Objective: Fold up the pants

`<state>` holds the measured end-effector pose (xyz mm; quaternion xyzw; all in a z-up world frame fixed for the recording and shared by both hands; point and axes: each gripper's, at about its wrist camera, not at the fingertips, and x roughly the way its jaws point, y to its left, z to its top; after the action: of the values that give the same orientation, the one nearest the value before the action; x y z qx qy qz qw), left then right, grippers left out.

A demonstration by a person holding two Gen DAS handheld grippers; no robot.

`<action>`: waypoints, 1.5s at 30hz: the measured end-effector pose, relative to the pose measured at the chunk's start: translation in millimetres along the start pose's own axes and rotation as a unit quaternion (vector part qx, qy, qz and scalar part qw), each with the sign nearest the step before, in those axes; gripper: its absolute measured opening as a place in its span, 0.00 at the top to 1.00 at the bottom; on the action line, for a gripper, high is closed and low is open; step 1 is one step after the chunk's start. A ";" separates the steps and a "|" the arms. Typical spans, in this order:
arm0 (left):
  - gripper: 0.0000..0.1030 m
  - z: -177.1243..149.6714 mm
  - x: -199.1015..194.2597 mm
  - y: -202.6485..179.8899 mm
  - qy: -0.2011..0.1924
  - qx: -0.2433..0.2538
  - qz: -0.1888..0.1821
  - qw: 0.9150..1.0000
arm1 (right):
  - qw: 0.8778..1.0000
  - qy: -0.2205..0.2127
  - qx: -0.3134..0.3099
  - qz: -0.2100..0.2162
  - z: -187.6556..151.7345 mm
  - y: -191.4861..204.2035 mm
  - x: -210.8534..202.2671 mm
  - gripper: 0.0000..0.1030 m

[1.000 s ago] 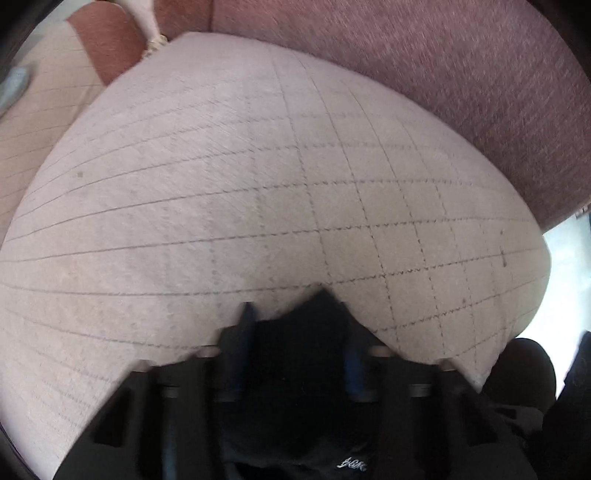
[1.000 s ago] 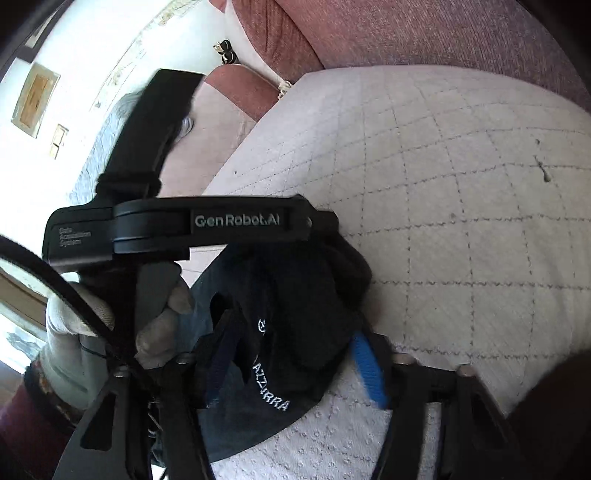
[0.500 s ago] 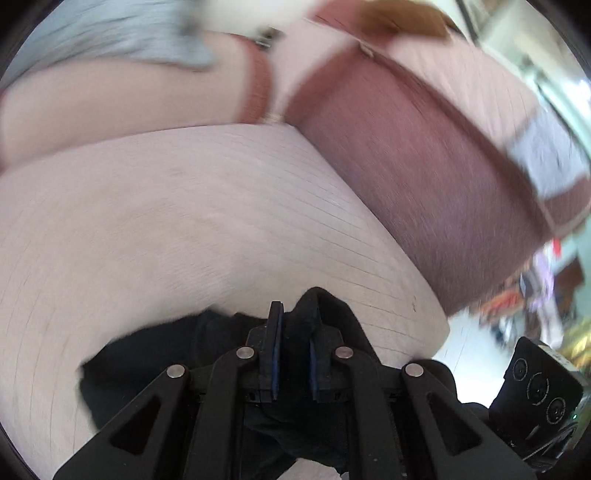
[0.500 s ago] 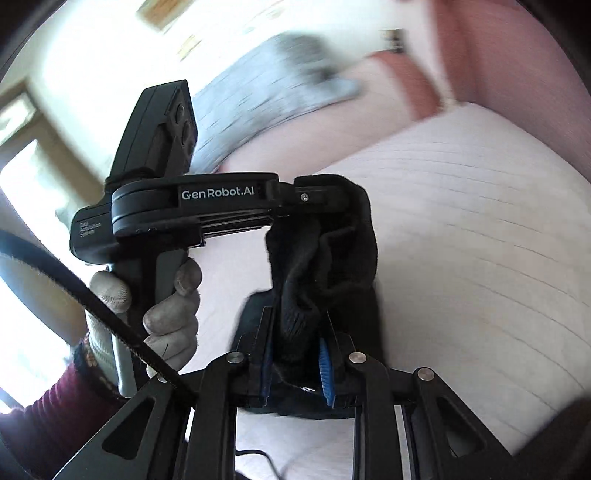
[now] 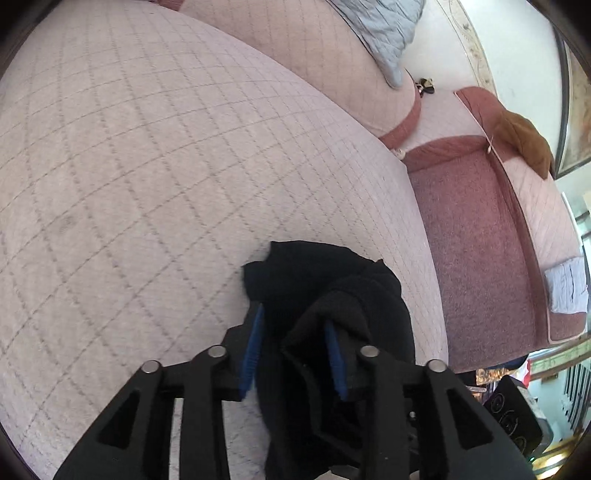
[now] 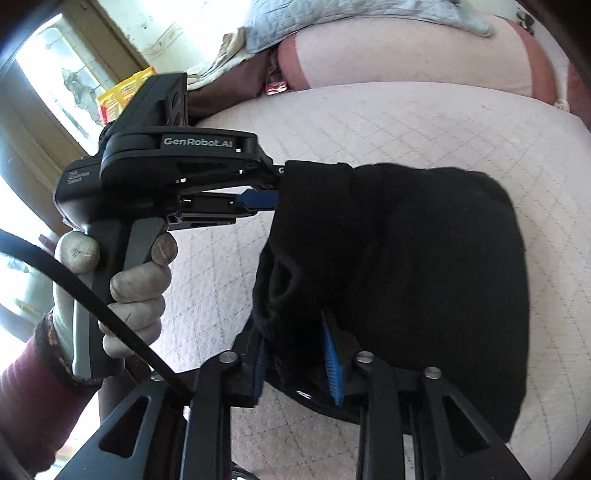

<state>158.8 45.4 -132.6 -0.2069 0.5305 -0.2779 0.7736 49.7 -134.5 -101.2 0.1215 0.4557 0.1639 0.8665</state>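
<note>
The black pants (image 6: 406,266) lie bunched on the pink quilted cushion (image 6: 424,122). In the right wrist view my right gripper (image 6: 295,350) has its blue pads spread apart with a fold of the pants between them. My left gripper (image 6: 269,184), held by a gloved hand, reaches in from the left and touches the pants' upper left edge. In the left wrist view the left gripper (image 5: 291,343) has its blue pads apart, with black pants (image 5: 332,291) cloth bunched between and over them on the cushion (image 5: 147,166).
The sofa's dark red back (image 5: 476,236) runs along the right in the left wrist view. A grey quilted blanket (image 5: 380,33) lies on the far seat. A brown cloth (image 5: 524,136) hangs on the backrest. A yellow box (image 6: 122,92) stands by the window.
Both grippers were shut on the pants and held them up. Now both have opened wider and the pants rest spread lower on the cushion. Both cameras have swung round.
</note>
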 end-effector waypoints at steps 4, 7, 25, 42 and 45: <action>0.47 -3.6 -5.9 13.7 0.001 -0.006 0.005 1.000 | 1.000 -0.003 -0.018 0.021 -3.1 7.1 -12.6 0.45; 0.47 -2.3 -23.5 32.0 0.002 -0.011 0.012 1.000 | 0.999 -0.014 -0.029 0.035 -12.7 8.5 -44.6 0.43; 0.38 -16.8 27.0 -11.6 -0.028 0.005 0.070 0.997 | 0.987 -0.049 0.149 -0.032 -22.8 -109.7 -67.0 0.42; 0.35 -103.7 -77.0 -33.0 -0.114 0.035 0.172 0.978 | 0.949 -0.175 0.158 -0.207 -103.7 -83.3 -153.8 0.05; 0.35 -112.2 -71.9 -43.1 -0.111 0.058 0.180 0.976 | 0.953 -0.154 0.151 -0.211 -115.1 -77.8 -142.4 0.05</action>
<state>24.4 56.6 -94.7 -0.0923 0.4531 -0.1404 0.8755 -107.9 -255.0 -86.3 0.1752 0.3516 -0.1139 0.9125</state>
